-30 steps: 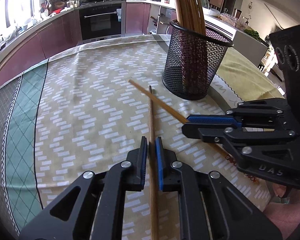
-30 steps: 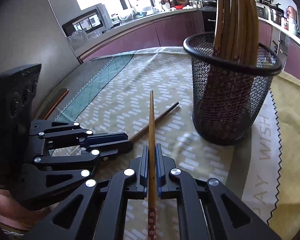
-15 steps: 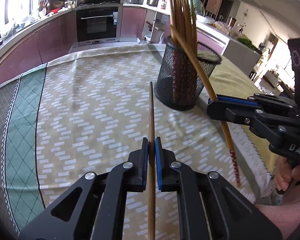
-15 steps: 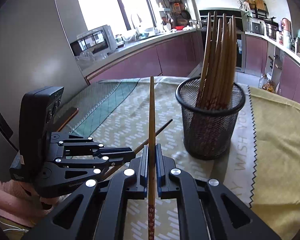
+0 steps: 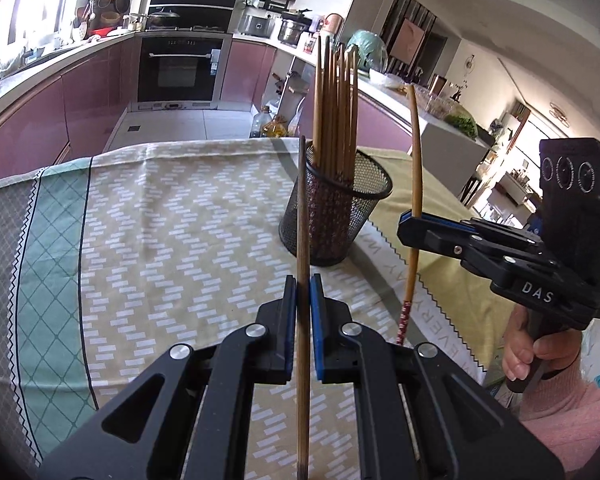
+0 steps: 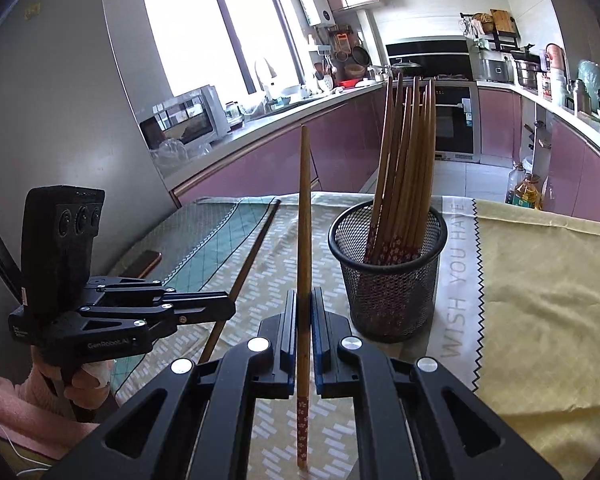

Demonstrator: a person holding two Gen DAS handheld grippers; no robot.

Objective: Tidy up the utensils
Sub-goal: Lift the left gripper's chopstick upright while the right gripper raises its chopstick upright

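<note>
A black mesh cup (image 5: pixel 334 216) (image 6: pixel 388 276) stands on the tablecloth, holding several wooden chopsticks upright. My left gripper (image 5: pixel 303 280) is shut on a plain brown chopstick (image 5: pixel 303 220) that points forward and up, left of the cup. My right gripper (image 6: pixel 304 294) is shut on a second chopstick (image 6: pixel 304 216) with a red flowered end, held steeply above the cloth. In the left wrist view the right gripper (image 5: pixel 410 220) shows at the right with its chopstick (image 5: pixel 416 168) nearly vertical. In the right wrist view the left gripper (image 6: pixel 227 306) and its chopstick (image 6: pixel 251 256) are at the left.
A patterned tablecloth (image 5: pixel 159 240) with a green band covers the table; a yellow cloth (image 6: pixel 540 280) lies right of the cup. A phone (image 6: pixel 141 263) lies near the far left edge. Kitchen counters and an oven (image 5: pixel 179 72) stand beyond. A hand in a pink sleeve (image 5: pixel 540 356) grips each handle.
Both grippers have risen off the table with their chopsticks, which now tilt steeply upward. The mesh cup looks farther and lower in both views.
</note>
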